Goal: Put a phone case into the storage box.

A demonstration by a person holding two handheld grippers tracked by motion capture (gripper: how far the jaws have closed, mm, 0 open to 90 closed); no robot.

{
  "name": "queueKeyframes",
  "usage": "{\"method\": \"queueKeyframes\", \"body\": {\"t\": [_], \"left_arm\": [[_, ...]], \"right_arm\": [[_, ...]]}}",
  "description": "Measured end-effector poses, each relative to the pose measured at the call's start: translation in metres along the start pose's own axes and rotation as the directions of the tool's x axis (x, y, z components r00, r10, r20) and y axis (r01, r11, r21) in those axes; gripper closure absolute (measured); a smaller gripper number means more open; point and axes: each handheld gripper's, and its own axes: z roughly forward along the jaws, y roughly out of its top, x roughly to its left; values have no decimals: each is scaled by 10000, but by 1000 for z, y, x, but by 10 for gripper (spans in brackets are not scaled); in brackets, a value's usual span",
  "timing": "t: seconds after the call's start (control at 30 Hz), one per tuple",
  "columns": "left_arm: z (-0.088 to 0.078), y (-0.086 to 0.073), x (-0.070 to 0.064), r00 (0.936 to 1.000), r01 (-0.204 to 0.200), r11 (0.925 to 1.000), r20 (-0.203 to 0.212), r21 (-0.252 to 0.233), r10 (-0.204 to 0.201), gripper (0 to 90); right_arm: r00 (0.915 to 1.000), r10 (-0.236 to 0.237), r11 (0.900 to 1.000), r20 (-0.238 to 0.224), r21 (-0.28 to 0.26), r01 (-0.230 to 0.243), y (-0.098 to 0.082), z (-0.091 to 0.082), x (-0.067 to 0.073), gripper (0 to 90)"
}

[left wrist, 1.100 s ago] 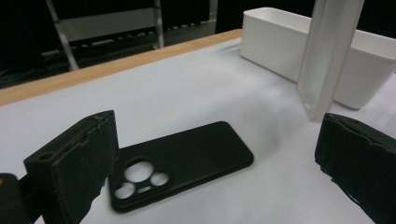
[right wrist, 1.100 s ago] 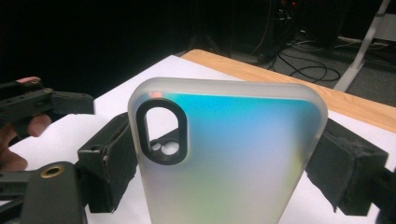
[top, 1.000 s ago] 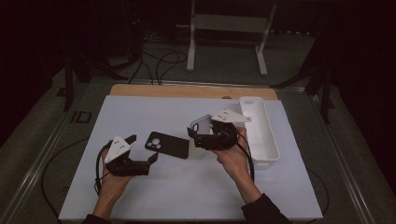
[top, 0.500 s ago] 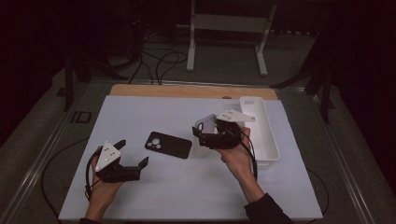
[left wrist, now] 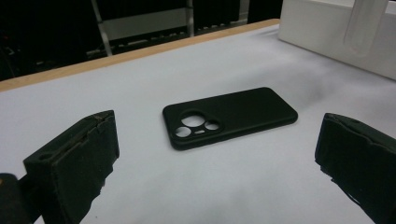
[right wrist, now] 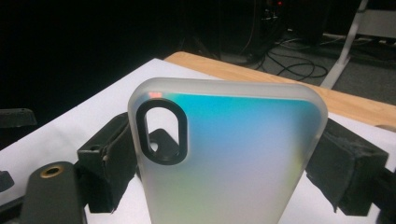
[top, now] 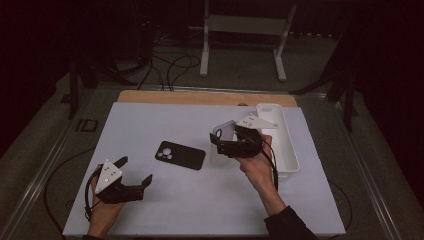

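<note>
No legible txt, labels, brands or nos. on anything

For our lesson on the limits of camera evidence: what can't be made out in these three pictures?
- Tray contents: in the high view the right gripper and its hand cover part of the inside.
- Clear case lower end: cut off by the bottom edge of the right gripper view.
- Black case underside: it lies flat on the table.
- Left gripper body: below the left gripper view's edge.
</note>
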Motion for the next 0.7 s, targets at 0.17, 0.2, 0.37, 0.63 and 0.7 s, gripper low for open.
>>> {"method": "queueKeyframes", "body": {"t": [0.17, 0.2, 0.37, 0.63, 0.7], "left_arm": [[1, -2, 0, 10000, -86, 10000, -16, 26, 86, 3], [1, -2, 0, 10000, -90, 10000, 17, 35, 90, 3], [1, -3, 0, 10000, -73, 10000, 7, 62, 73, 3], [1, -2, 0, 10000, -54, 10000, 50, 73, 53, 3], [1, -2, 0, 10000, -51, 9999, 54, 93, 50, 3]], "right_arm": [[10000, -47, 10000, 80, -81, 48, 4, -1, -4, 166], [9999, -59, 9999, 110, -108, 60, 5, -2, -5, 166], [9995, -48, 9996, 307, -277, 56, 12, -6, -12, 166], [9980, 126, 9985, 617, -534, -93, 23, -13, -27, 166], [9972, 174, 9982, 729, -580, -131, 24, -13, -31, 166]]}}
